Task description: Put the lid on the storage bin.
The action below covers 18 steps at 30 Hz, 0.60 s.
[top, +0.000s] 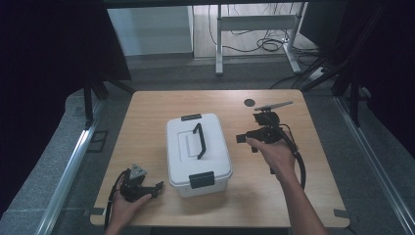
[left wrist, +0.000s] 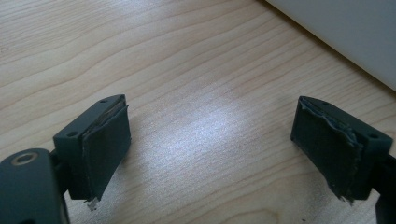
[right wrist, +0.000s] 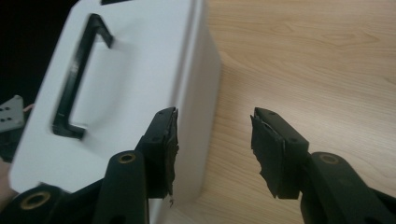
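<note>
Two grippers flank a white lidded box [top: 198,154] mid-table. Left gripper [top: 157,186] and right gripper [top: 241,138] are held with jaws apart, empty. Latches are best approached squarely, probably.

Right gripper [right wrist: 212,149] fingers [right wrist: 273,151] apart, empty, beside white box [right wrist: 140,70].

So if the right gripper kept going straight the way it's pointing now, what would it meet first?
Most likely the white box: the right gripper points at its near side wall, jaws open and empty. Depth is hard to judge; one jaw might pass beside it over bare table.
</note>
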Available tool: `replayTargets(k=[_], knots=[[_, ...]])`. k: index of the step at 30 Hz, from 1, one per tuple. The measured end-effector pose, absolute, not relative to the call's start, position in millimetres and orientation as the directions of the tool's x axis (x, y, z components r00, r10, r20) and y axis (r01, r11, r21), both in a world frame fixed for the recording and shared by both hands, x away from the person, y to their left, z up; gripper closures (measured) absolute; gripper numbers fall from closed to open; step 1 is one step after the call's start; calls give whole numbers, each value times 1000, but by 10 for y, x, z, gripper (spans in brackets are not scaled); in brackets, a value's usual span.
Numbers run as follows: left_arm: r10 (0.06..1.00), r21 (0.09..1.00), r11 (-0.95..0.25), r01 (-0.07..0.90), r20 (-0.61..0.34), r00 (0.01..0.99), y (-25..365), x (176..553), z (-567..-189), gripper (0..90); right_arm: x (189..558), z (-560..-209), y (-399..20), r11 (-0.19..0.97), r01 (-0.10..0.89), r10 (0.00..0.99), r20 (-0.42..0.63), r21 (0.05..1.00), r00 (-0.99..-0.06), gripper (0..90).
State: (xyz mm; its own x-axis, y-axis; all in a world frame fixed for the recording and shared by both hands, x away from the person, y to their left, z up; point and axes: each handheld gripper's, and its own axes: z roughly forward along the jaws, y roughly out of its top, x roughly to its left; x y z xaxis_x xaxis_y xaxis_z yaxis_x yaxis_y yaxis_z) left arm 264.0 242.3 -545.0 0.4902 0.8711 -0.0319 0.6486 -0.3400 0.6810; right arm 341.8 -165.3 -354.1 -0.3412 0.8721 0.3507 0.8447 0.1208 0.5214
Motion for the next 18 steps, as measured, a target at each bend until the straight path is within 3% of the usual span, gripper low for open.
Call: replayTargets(k=[18], knots=[[872, 683, -337, 648, -34, 489, 2421, 2639, -5452, 118, 3189, -4195, -2461, 56, 839, 891, 352, 541, -286, 433]])
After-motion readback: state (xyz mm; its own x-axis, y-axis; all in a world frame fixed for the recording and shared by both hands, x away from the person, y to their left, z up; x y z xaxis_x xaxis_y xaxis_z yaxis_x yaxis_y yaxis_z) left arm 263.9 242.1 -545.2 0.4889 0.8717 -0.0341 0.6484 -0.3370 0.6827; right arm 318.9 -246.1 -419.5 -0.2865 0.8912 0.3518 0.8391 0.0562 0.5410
